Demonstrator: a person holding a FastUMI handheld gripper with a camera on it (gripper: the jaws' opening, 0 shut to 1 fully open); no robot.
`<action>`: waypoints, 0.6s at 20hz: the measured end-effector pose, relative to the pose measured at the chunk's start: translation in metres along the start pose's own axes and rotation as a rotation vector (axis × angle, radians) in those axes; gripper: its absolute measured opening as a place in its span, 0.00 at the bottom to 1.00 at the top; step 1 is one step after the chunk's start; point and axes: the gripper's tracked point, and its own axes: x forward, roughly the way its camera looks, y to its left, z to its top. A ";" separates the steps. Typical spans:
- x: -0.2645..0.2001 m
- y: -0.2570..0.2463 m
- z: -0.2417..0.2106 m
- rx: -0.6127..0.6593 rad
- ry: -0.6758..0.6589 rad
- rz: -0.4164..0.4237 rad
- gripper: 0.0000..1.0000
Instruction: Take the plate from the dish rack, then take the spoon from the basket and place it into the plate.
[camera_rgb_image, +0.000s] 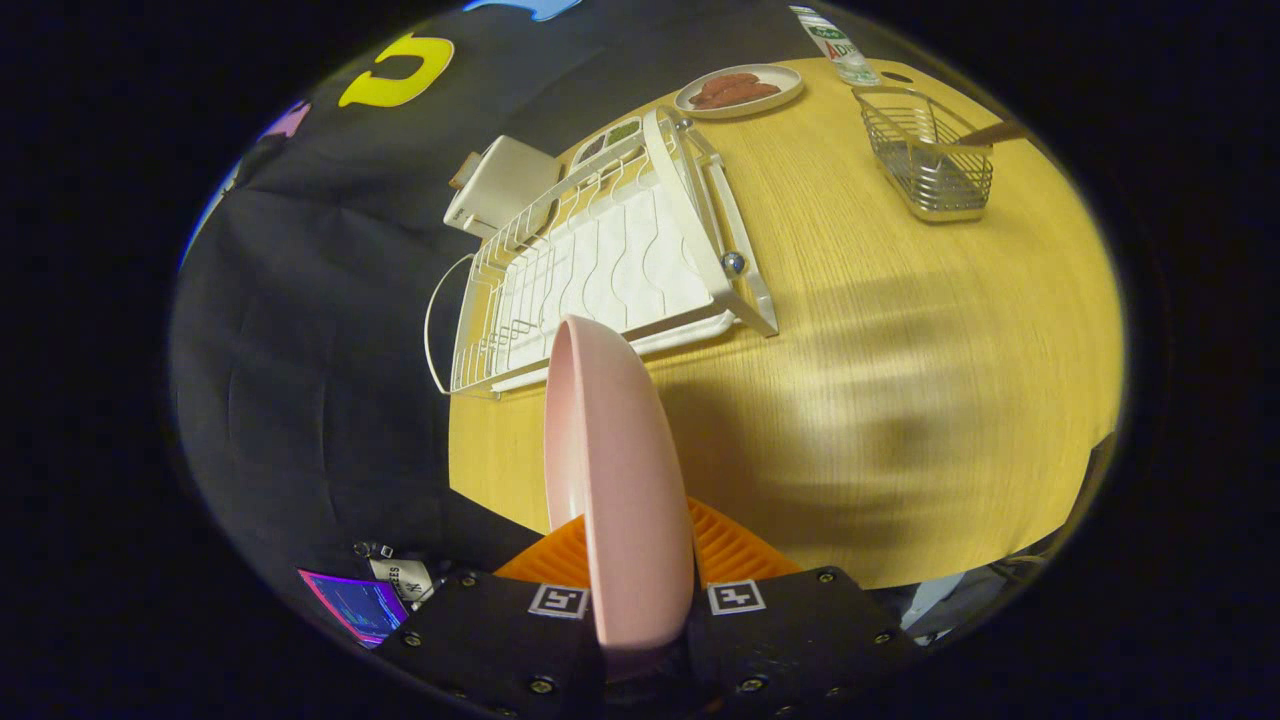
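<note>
The gripper (640, 575) has both fingers clamped on the pink plate (612, 470), which stands on edge between them, above the wooden table (900, 350). Beyond it lies the white dish rack (600, 265). Farther off, well apart, the wire basket (925, 155) holds the spoon (990, 133).

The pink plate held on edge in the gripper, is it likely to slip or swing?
The pink plate looks smooth and glossy, so probably slippery. The gripper pinches only its lower rim, so it may pivot. It looks rigid and likely breakable above the table.
</note>
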 end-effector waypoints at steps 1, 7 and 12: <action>0.008 -0.002 -0.006 0.019 0.006 0.010 0.29; 0.041 -0.016 -0.018 0.023 0.033 -0.010 0.29; 0.056 -0.010 -0.016 0.025 0.031 0.004 0.29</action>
